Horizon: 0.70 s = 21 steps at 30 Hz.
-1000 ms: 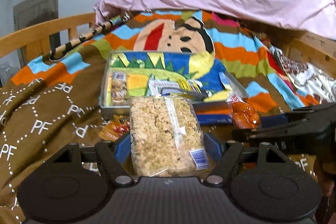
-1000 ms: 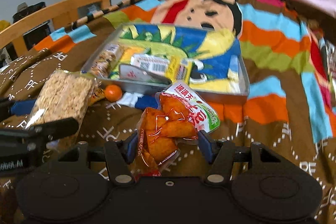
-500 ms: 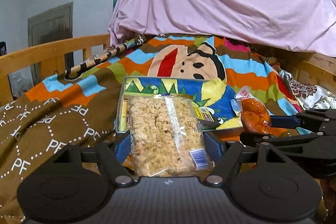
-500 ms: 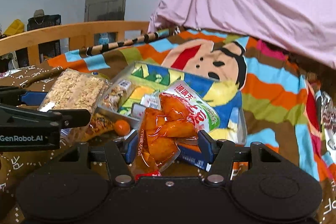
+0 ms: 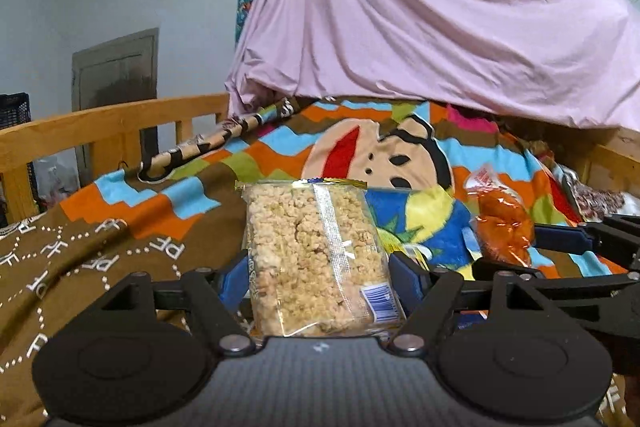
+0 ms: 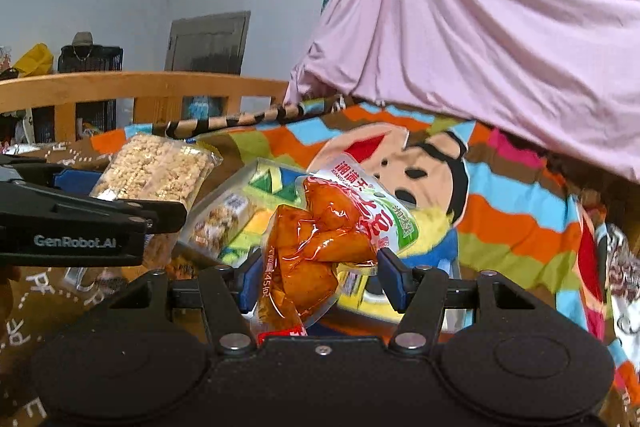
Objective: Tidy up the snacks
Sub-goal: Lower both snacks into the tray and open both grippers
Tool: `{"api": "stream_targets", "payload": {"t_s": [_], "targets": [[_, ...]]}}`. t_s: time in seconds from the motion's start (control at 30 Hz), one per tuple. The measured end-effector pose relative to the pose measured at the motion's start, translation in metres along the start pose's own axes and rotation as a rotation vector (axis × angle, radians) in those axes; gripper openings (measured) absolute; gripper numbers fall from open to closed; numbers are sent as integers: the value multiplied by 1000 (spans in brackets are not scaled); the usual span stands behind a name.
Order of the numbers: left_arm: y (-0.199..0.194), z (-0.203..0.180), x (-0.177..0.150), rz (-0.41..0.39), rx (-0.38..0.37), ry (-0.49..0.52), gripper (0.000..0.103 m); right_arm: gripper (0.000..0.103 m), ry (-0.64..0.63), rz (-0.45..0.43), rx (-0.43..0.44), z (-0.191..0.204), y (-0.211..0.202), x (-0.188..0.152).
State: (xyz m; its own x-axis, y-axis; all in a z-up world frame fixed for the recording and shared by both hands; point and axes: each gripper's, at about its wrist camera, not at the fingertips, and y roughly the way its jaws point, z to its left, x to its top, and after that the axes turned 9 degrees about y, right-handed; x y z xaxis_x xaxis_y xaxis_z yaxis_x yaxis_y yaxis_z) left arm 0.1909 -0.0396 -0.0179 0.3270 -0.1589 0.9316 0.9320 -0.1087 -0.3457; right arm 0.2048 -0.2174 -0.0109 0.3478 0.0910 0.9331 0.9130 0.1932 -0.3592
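My left gripper (image 5: 318, 279) is shut on a clear pack of puffed-rice cakes (image 5: 316, 259) and holds it upright above the bed. It also shows in the right wrist view (image 6: 156, 171). My right gripper (image 6: 318, 275) is shut on an orange snack pouch (image 6: 320, 251) with a white and green label. The pouch also shows in the left wrist view (image 5: 502, 223). A metal tray (image 6: 224, 195) with a colourful lining lies beyond both, holding several small snack packs (image 6: 218, 223). The left gripper's body (image 6: 80, 227) is to the left of the pouch.
A striped cartoon blanket (image 5: 360, 155) and a brown patterned blanket (image 5: 60, 259) cover the bed. A wooden rail (image 5: 100, 131) runs along the left. A pink sheet (image 5: 440, 27) hangs at the back. A patterned roll (image 6: 256, 117) lies by the rail.
Both grippers have risen and tilted up with their packs. The tray has dropped low in both views and more wall and pink sheet show.
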Motion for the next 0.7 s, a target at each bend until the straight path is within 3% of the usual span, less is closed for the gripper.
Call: {"api": "stream_targets", "payload": {"t_s": [0.2,0.4,0.7], "targets": [[27,15,15,-43,20,-12,77,60,-40,-72,-7,0,20,16],[63,30,30,-92,18,-11,77,60,-17,-91,-21,-5,59,30],[121,41,23,-59,-25,-24,77,60,7,-69,-46,-6,119,30]]}}
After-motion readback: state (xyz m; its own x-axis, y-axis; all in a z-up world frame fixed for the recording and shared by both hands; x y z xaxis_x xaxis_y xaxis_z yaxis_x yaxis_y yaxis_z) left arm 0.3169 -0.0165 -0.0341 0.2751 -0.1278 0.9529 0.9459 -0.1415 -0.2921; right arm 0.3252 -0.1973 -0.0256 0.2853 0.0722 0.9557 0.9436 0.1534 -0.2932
